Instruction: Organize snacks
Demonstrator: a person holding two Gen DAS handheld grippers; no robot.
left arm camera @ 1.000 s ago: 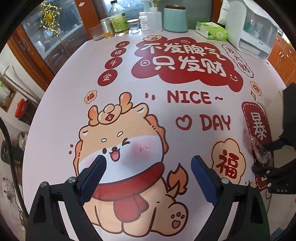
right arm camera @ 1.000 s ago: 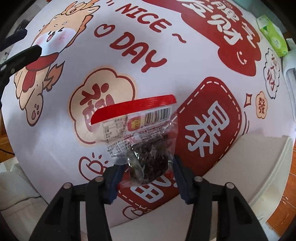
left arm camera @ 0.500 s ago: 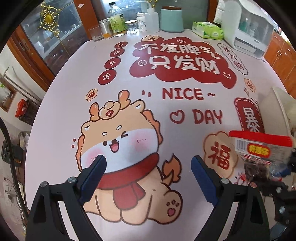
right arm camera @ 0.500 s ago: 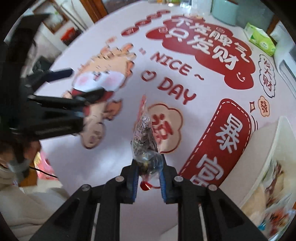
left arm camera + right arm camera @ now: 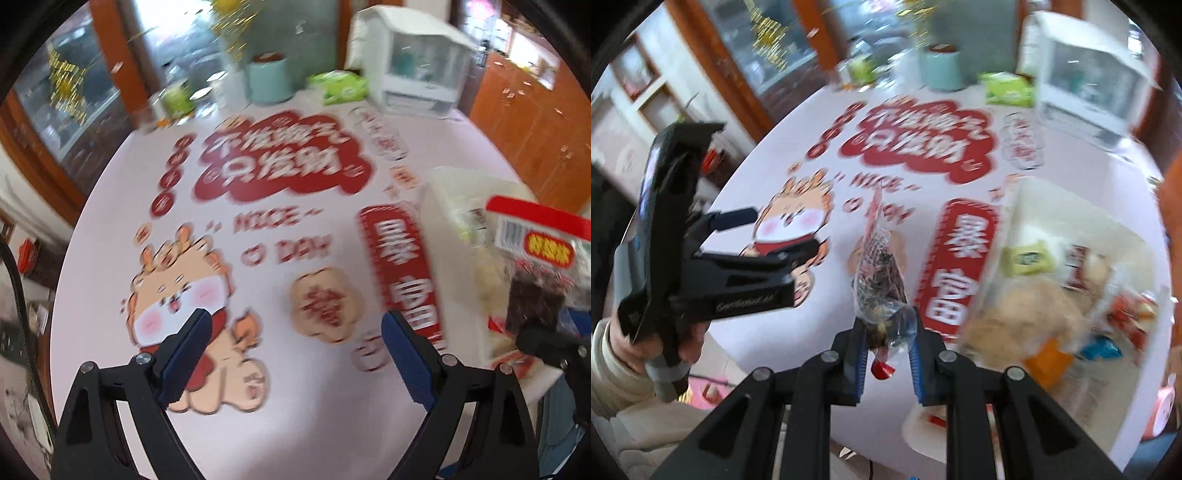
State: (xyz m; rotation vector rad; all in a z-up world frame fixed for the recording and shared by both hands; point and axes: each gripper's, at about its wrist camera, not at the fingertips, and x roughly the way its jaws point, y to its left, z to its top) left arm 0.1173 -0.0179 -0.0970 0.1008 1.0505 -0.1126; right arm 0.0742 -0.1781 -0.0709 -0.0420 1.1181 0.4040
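My right gripper point(image 5: 886, 328) is shut on a clear snack bag point(image 5: 881, 269) with a red top strip and dark dried fruit inside, held upright above the table, left of the white snack bin point(image 5: 1027, 206). In the left wrist view the same bag point(image 5: 535, 266) hangs at the right, in front of the bin point(image 5: 447, 192). The bin holds several wrapped snacks. My left gripper point(image 5: 295, 339) is open and empty above the printed tablecloth; it also shows at the left of the right wrist view point(image 5: 746, 236).
A teal canister point(image 5: 267, 79), a green tissue pack point(image 5: 341, 86), jars and a white appliance point(image 5: 417, 70) stand along the far edge of the table. Wooden cabinets are beyond on both sides. Both views are motion-blurred.
My right gripper has lifted the snack bag off the table and carried it right, toward the white bin. The left gripper has also swung right and stays open.
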